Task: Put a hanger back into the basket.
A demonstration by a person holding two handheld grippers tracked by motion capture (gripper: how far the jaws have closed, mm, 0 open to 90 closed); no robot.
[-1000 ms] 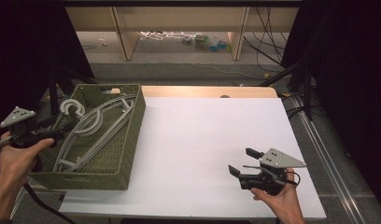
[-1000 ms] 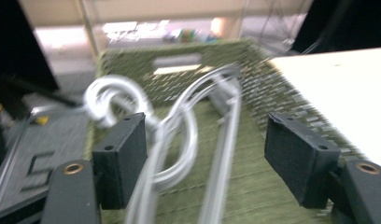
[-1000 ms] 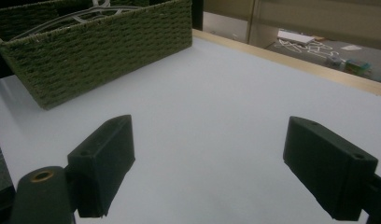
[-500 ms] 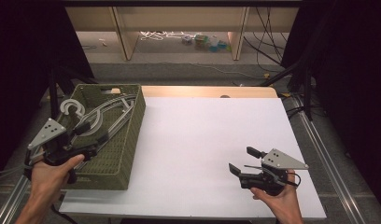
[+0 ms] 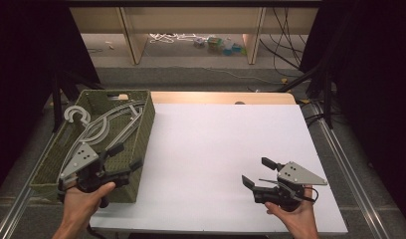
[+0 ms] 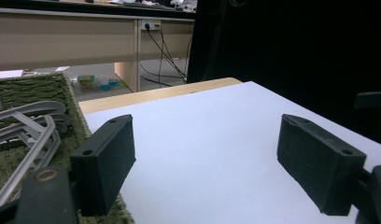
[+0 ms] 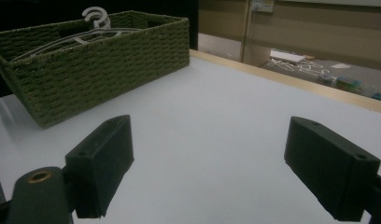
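White worktop | green basket at left edge, grey hangers inside | left claw wide open, empty, above basket corner | right claw wide open, empty

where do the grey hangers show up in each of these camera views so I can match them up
High view: the grey hangers lie in the green woven basket at the left, beyond the left gripper.
Left gripper view: the hangers are at the left edge, in the basket, beside the left black jaw.
Right gripper view: their hooks poke above the basket at the upper left.
Shared landmark: the white tabletop beside the basket.
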